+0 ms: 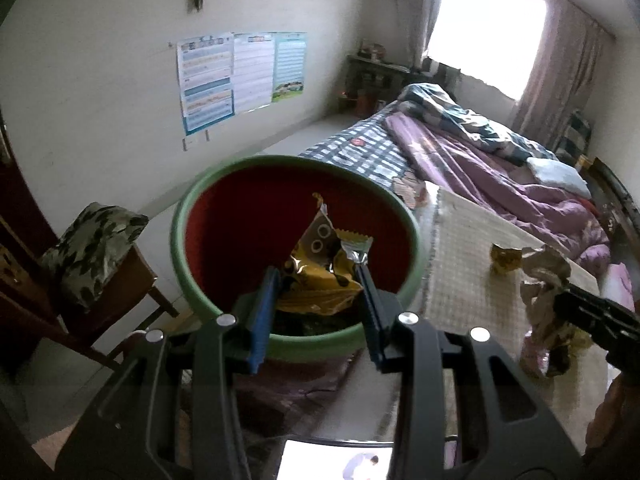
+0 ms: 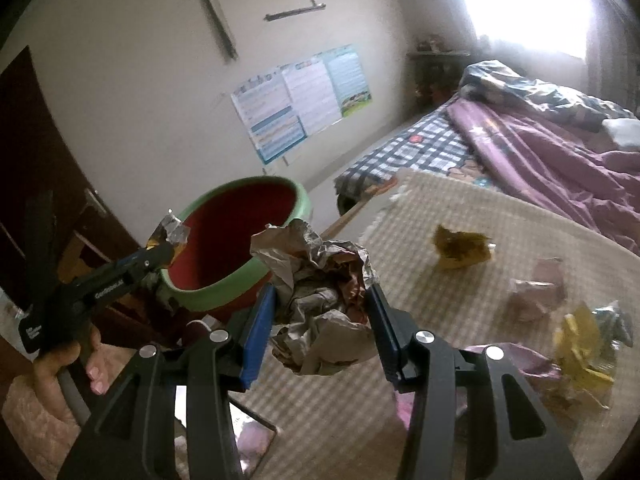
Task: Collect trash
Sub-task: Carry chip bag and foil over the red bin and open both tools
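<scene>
Scattered wrappers (image 2: 462,249) beside bin (image 2: 304,200) — bed (image 2: 560,160) behind.

The left wrist view looked forward and down along its fingers, close over the green-rimmed basin (image 1: 296,168) at frame centre. The right wrist view sat farther right, facing across the checked tablecloth (image 2: 460,312). Both shared the basin (image 2: 240,280), wall posters (image 1: 240,76) and bed (image 1: 500,172).

Snack wrapper (image 1: 320,268): glossy yellow film, silver foil lining exposed at 1 o'clock. Crumpled ball (image 2: 320,300): creased matt paper, foil glints seen. Basin (image 1: 192,256): smooth plastic, green rim, red inside. Tablecloth (image 2: 460,312): woven, waffle-textured cloth. Gripper frames: matt black plastic, polished metal screws; finger pads (image 2: 258,336): ribbed blue.
</scene>
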